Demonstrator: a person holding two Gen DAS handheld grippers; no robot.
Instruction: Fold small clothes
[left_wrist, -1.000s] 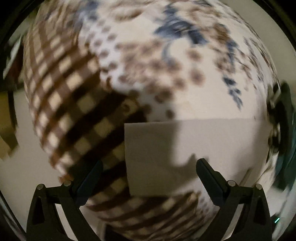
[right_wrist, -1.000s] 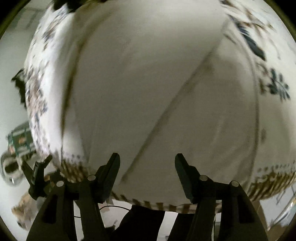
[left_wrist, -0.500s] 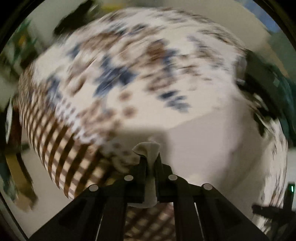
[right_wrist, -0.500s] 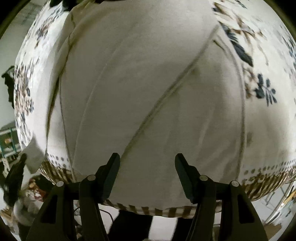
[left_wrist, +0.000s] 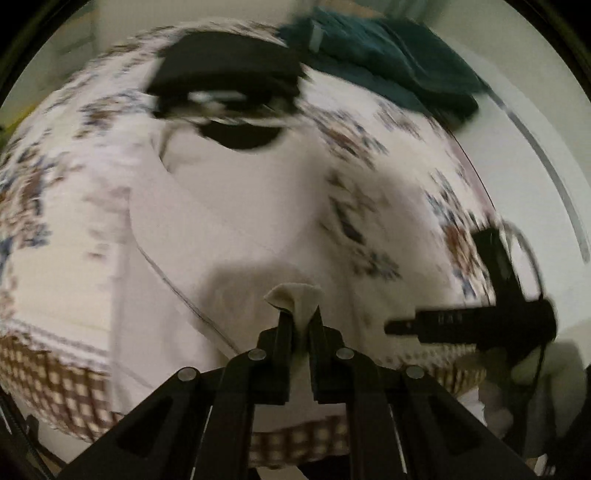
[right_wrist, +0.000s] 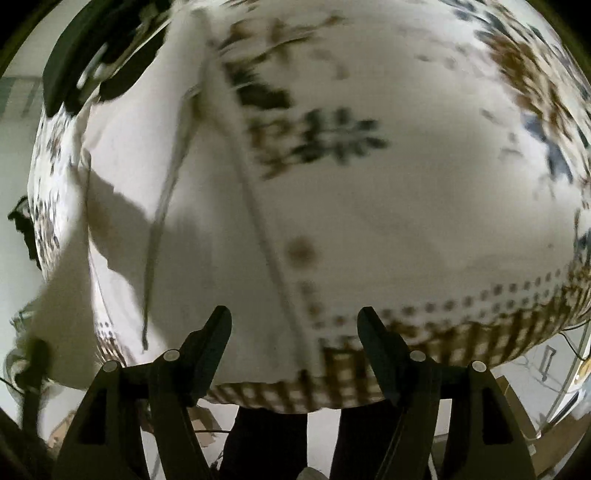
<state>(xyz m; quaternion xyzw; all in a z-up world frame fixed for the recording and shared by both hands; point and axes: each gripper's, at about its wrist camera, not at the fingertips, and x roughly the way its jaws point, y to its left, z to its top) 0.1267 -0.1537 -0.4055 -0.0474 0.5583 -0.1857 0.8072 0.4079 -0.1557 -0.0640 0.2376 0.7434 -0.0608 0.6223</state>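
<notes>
A white garment (left_wrist: 229, 229) lies spread on a floral tablecloth (left_wrist: 369, 147) with a brown check border. My left gripper (left_wrist: 300, 314) is shut on a pinched fold of the white garment, which pokes up between its fingertips and is raised over the rest of the cloth. In the right wrist view my right gripper (right_wrist: 295, 332) stands open just above the white garment (right_wrist: 207, 229), near its seamed edge and the check border. Nothing is pressed between its pads. Both views are blurred by motion.
A black garment (left_wrist: 225, 70) and a teal garment (left_wrist: 388, 62) lie at the far side of the table. A dark blurred device (left_wrist: 480, 325) sits at the right of the left view. A person's dark legs (right_wrist: 266, 435) stand below the table's front edge (right_wrist: 480, 339).
My left gripper closed on a corner of the white garment, then rose and swung across the table with it. My right gripper sank toward the garment's edge by the check border.
</notes>
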